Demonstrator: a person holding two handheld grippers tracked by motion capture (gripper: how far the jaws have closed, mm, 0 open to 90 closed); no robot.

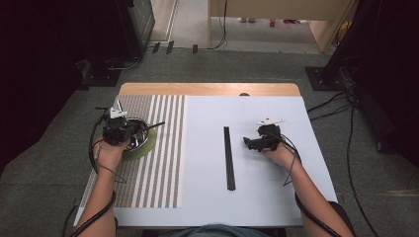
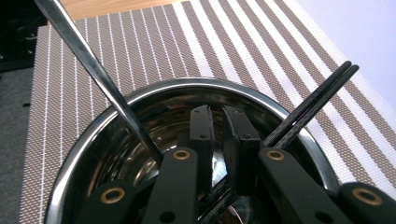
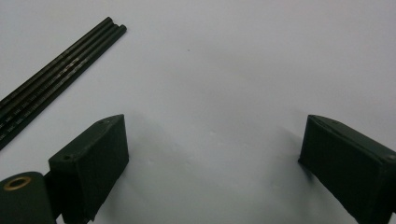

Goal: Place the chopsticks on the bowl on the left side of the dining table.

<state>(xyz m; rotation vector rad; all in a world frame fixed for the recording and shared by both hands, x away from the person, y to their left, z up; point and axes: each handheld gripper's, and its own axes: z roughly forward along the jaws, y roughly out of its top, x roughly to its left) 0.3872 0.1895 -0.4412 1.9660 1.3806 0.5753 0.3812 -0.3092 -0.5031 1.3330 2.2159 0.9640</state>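
the work in hand appears to be the gathering of black chopsticks into the steel bowl (image 1: 134, 134), which is set on a green coaster on the striped placemat (image 1: 163, 163) left of the white sheet (image 1: 276, 197). one pair of chopsticks (image 2: 314, 108) is already lodged in the bowl, leaned out over its rim toward the white sheet, and is clamped near its lower end by the left gripper (image 2: 217, 122) — the jaws are drawn nearly together, with only a narrow slot seen between the pads. whether the sticks are fully pinched or just being let go cannot be told for certain, since the contact is half hidden behind the pads. a shiny metal utensil handle (image 2: 95, 70) is also leaned in the bowl, on the side away from the chopsticks. so the first pair is judged as good as delivered, bar the release. a second bundle of chopsticks (image 1: 229, 158) is left lying flat on the white sheet, well to the right of the bowl and untouched. the right gripper (image 1: 257, 143) is held just beyond that bundle, farther again from the bowl, its jaws spread wide over bare sheet with nothing between them — that pickup and carry to the bowl is not yet done.
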